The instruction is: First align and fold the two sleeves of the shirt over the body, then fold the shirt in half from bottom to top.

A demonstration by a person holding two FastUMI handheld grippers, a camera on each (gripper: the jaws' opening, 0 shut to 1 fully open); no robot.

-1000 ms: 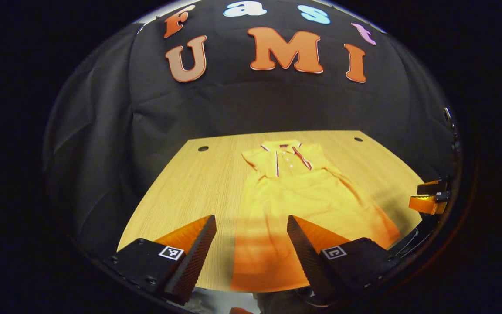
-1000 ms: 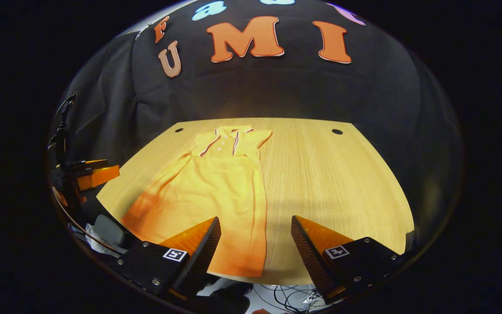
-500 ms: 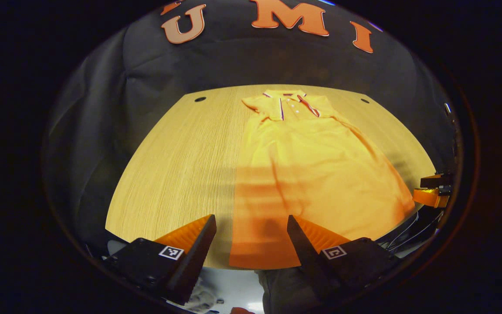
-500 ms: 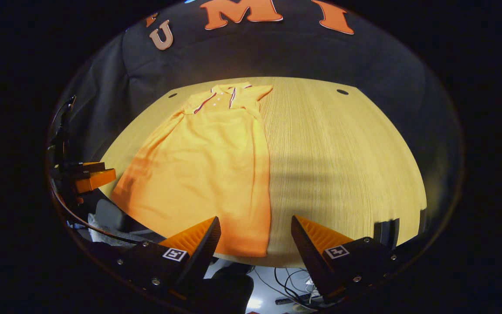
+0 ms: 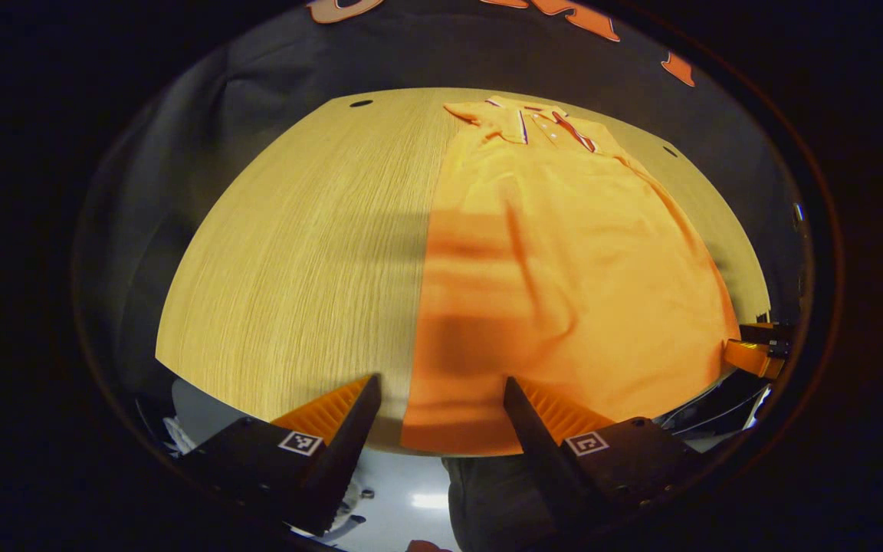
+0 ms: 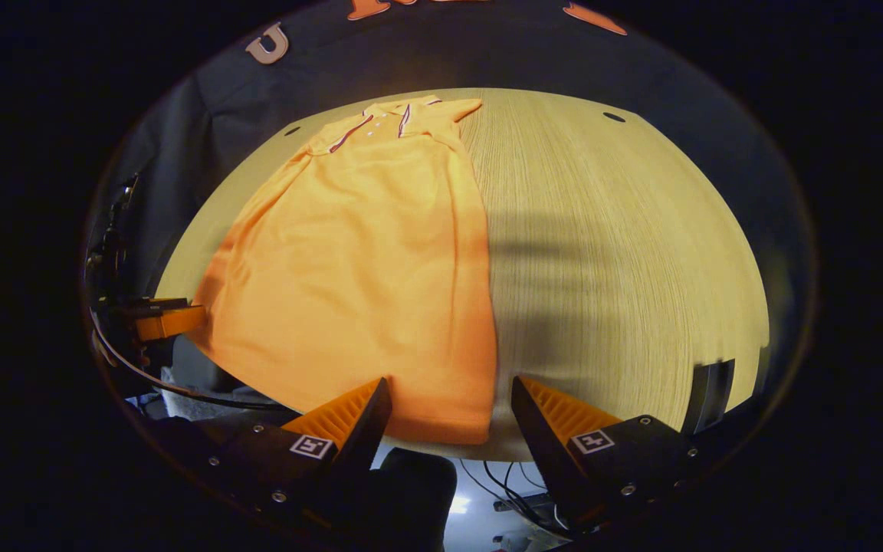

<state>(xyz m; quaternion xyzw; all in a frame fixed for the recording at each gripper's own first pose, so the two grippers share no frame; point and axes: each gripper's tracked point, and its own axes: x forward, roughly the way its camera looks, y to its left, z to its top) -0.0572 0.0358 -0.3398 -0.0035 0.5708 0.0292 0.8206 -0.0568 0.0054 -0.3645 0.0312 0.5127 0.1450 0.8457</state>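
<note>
**A:** Where is the shirt?

**B:** The shirt (image 6: 365,253) lies flat on the table (image 6: 618,253), collar toward the far edge, hem at the near edge. In the right gripper view it covers the left half of the table; in the left gripper view (image 5: 564,261) it covers the right half. The sleeves look already tucked in, since the outline is a long, narrow shape. I judge the bottom-to-top fold is the step now.

**A:** And your tools?

**B:** My left gripper (image 5: 441,387) hangs above the near edge, jaws wide apart and empty, with the hem's left corner showing between its fingers. My right gripper (image 6: 451,387) is likewise wide open and empty, over the hem's right corner. I also see the left gripper (image 6: 162,318) farther off in the right gripper view, at the shirt's left corner.

**A:** How will you do it well?

**B:** I would pinch both hem corners at once, taking every layer so the tucked sleeves don't slide out. Then lift both evenly, carry them toward the collar (image 6: 399,115), and lay the hem square with the shoulders. Uneven hands would skew the fold; the hem sits right at the table's edge, so I'd grip from just off the edge.
</note>
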